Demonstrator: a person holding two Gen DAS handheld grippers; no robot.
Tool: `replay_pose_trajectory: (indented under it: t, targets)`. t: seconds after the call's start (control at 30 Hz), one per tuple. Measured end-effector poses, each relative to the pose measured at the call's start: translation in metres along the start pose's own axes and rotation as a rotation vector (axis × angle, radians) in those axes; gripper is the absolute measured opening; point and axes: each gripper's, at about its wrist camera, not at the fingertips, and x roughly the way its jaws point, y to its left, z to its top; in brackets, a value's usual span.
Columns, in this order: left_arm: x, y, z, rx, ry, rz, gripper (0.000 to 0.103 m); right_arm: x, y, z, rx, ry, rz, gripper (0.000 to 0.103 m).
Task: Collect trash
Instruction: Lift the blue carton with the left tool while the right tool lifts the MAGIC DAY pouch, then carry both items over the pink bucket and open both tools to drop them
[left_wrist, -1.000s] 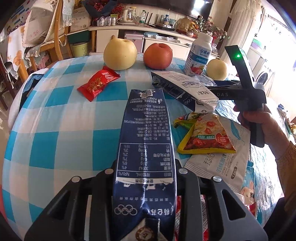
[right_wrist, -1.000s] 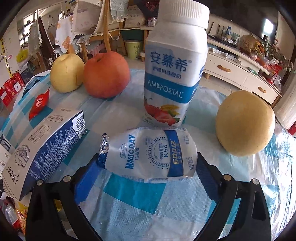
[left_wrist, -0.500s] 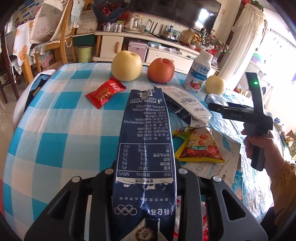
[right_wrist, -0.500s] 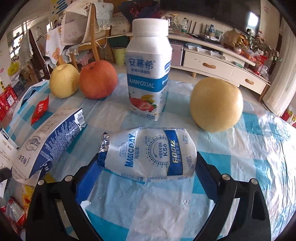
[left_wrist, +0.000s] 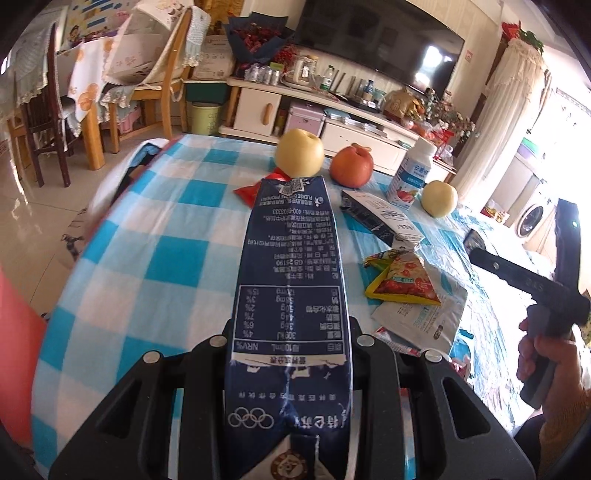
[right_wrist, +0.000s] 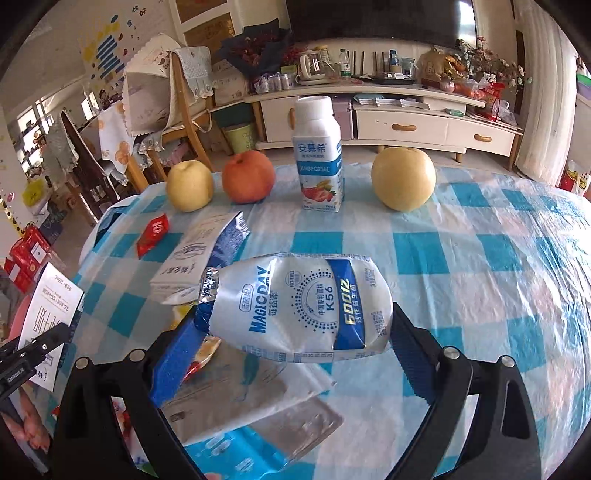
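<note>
Trash in your left gripper: a flattened dark blue milk carton, clamped between the jaws at the lower centre of the left wrist frame. Its long axis runs straight out along the fingers, its far end reaching up toward the middle of the frame.

Trash in your right gripper: a silver and blue milk pouch, pinched at its two short ends, so its long axis lies crosswise to the fingers. It fills the centre of the right wrist frame, lifted off the checked tablecloth.

Jaws: both pairs are closed on their loads, so neither can take another piece until it lets go.

Trash left on the table: a second carton lies right of centre in the left wrist frame, with a yellow snack packet and a white pouch below it, and a red wrapper peeking out behind the held carton's far end.

Nearer hand: the carton, packet and pouch lie on the right gripper's side; the red wrapper lies dead ahead of your left.

Not trash, by my reading: the yogurt bottle, the red apple and the two pears stand in a row across the upper middle of the right wrist frame.

Bin: I see no drop-off point beside the table.
</note>
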Motion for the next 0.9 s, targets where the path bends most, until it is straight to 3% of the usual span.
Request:
replay_pose_trajectory:
  t: [0.37,0.6,0.9]
  targets:
    - [-0.059,0.067,-0.003,-0.191,-0.133,0.147,0.032,-0.051,0.119,-0.035,-0.144,-0.014,0.137,0.094]
    - [-0.101,0.131,0.0,-0.354,-0.248,0.308,0.032,-0.055,0.243,-0.05,-0.346,0.017,0.282,0.094]
    - [-0.143,0.241,-0.021,-0.704,-0.315,0.455,0.032,-0.038,0.407,-0.061,-0.63,0.045,0.458,0.094]
